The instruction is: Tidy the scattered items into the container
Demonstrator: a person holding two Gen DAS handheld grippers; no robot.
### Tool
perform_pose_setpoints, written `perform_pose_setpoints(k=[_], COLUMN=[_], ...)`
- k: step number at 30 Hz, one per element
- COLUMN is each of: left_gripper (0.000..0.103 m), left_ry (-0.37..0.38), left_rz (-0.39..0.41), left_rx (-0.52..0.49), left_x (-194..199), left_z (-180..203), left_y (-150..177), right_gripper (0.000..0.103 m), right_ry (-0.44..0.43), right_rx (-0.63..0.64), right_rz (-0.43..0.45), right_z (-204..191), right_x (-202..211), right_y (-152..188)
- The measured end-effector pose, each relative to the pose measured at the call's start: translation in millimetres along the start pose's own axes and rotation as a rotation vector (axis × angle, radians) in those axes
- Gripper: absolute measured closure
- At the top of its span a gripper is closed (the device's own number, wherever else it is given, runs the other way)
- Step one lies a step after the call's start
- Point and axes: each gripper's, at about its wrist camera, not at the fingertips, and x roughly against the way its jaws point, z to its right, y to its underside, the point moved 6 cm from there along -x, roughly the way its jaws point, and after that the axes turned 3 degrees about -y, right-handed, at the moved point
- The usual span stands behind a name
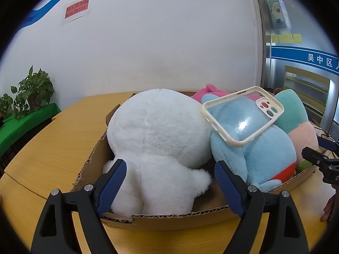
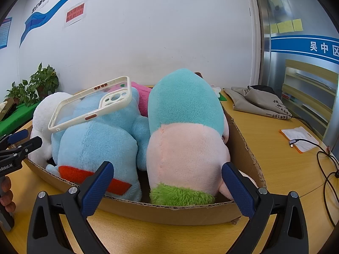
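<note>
A shallow cardboard box (image 1: 169, 220) (image 2: 169, 213) on the wooden table holds several plush toys: a white one (image 1: 156, 135) (image 2: 42, 114), a light blue one (image 1: 254, 148) (image 2: 95, 144), a teal and pink one (image 2: 186, 127) (image 1: 296, 118) and a pink one (image 1: 209, 91) (image 2: 142, 99) at the back. A cream phone case (image 1: 241, 116) (image 2: 91, 103) lies on top of the blue plush. My left gripper (image 1: 169, 182) is open at the box's near edge, its fingers either side of the white plush. My right gripper (image 2: 167, 182) is open in front of the teal and pink plush.
A grey cloth bag (image 2: 258, 101), a white packet (image 2: 298, 137) and black cables (image 2: 326, 163) lie on the table to the right of the box. Potted plants (image 1: 31, 91) stand on a green shelf at the left. A white wall is behind.
</note>
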Motion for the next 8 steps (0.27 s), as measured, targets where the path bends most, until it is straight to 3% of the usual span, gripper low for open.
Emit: perform_pose_setpoints(k=[8], left_gripper=[0.016], left_ry=[-0.003], left_rz=[-0.005], left_rx=[0.005], left_x=[-0.4], left_z=[-0.7], left_y=[0.0], right_gripper=[0.0], right_ry=[0.001], right_rx=[0.0], right_rz=[0.0], right_z=[0.3], right_x=[0.0], right_y=[0.1])
